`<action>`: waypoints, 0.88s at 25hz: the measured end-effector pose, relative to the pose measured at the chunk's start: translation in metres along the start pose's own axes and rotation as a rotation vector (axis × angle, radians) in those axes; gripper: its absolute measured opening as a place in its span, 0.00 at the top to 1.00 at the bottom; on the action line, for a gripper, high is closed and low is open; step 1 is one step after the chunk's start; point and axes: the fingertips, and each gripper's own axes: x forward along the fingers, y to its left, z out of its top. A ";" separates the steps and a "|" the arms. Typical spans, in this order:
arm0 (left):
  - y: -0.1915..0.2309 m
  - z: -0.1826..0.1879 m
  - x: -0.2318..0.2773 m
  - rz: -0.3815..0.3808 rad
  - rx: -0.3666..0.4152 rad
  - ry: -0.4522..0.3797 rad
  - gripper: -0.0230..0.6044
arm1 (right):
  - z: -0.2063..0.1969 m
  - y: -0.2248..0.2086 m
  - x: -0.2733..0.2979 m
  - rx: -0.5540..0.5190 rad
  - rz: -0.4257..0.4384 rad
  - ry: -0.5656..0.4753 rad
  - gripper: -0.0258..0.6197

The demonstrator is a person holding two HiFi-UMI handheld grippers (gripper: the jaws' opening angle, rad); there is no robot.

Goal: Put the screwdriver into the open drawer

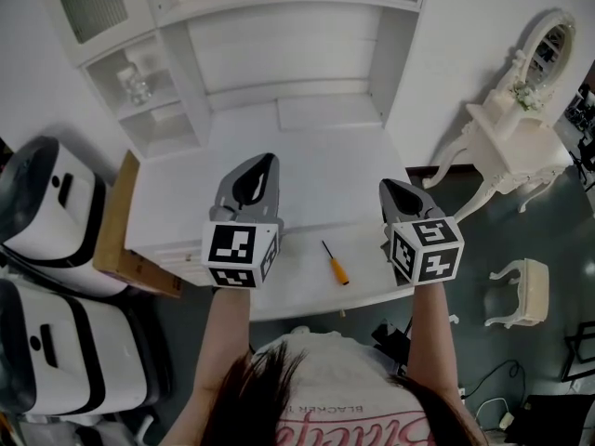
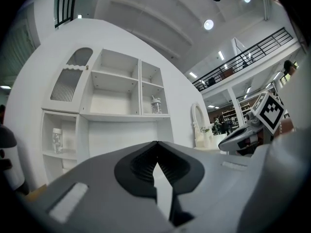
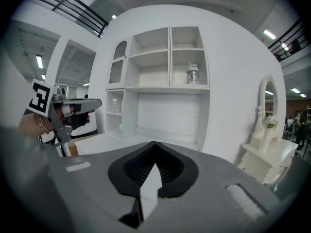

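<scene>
The screwdriver (image 1: 335, 262) lies on the desk (image 1: 316, 175), near its front edge. In the head view it is between the left gripper (image 1: 263, 161) and the right gripper (image 1: 384, 186), which are well apart above the desk. Behind the desk stand the shelves (image 1: 279, 26), with a jar (image 1: 137, 85) in a left compartment. A board (image 1: 116, 221) is just beside the desk's left side. To the right of the desk stands a vanity (image 1: 516, 147), and a stool (image 1: 522, 291) is near it.
</scene>
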 end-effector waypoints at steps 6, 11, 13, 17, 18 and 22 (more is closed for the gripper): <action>0.001 0.018 -0.005 -0.007 0.019 -0.040 0.94 | 0.046 0.006 -0.027 0.019 0.009 -0.187 0.96; 0.002 0.031 -0.010 -0.012 0.028 -0.072 0.94 | 0.074 0.004 -0.050 -0.077 -0.082 -0.274 0.96; 0.002 0.038 -0.012 -0.009 0.037 -0.086 0.94 | 0.084 0.002 -0.058 -0.106 -0.111 -0.300 0.96; 0.005 0.049 -0.015 -0.001 0.052 -0.112 0.94 | 0.098 0.000 -0.068 -0.121 -0.141 -0.347 0.96; 0.006 0.051 -0.016 0.001 0.055 -0.116 0.94 | 0.101 0.000 -0.070 -0.121 -0.145 -0.355 0.96; 0.011 0.058 -0.019 0.010 0.067 -0.130 0.94 | 0.109 -0.004 -0.075 -0.130 -0.168 -0.376 0.96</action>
